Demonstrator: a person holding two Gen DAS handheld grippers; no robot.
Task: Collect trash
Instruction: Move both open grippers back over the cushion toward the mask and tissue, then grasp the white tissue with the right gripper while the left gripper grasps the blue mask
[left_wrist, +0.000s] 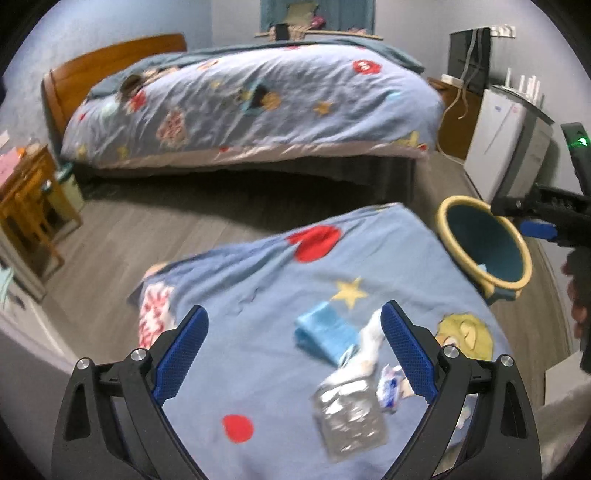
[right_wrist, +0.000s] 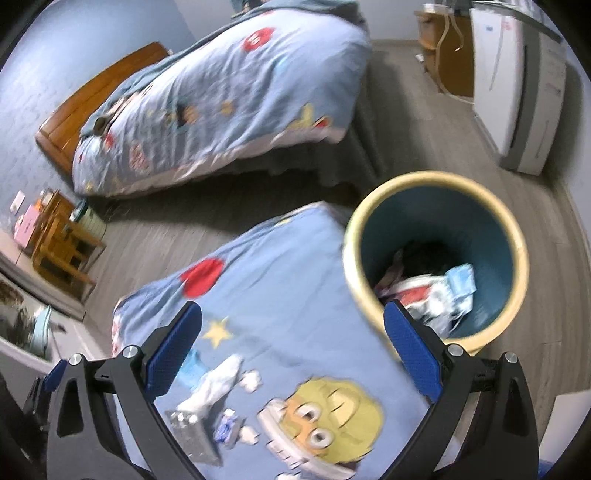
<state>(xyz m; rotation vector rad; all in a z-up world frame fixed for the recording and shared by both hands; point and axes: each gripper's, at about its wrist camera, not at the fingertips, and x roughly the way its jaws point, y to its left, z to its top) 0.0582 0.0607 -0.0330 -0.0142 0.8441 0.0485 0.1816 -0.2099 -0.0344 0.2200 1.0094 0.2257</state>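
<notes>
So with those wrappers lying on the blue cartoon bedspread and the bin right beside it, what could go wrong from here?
The open left gripper has the crinkled silver foil wrapper, light blue packet and small white wrapper close together; it may grab several or only nudge them. The soft blue cartoon bedspread could get pinched too. The yellow-rimmed teal bin stands off the bed's edge, so a dropped piece might land on the floor.

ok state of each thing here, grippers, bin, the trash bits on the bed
left gripper: open, empty, above the trash
right gripper: open, empty
bin: upright on the floor beside the bed, some trash already inside
silver foil wrapper: crumpled, lying on the bedspread
blue packet: lying on the bedspread
white wrapper: crumpled, lying beside the blue packet
</notes>
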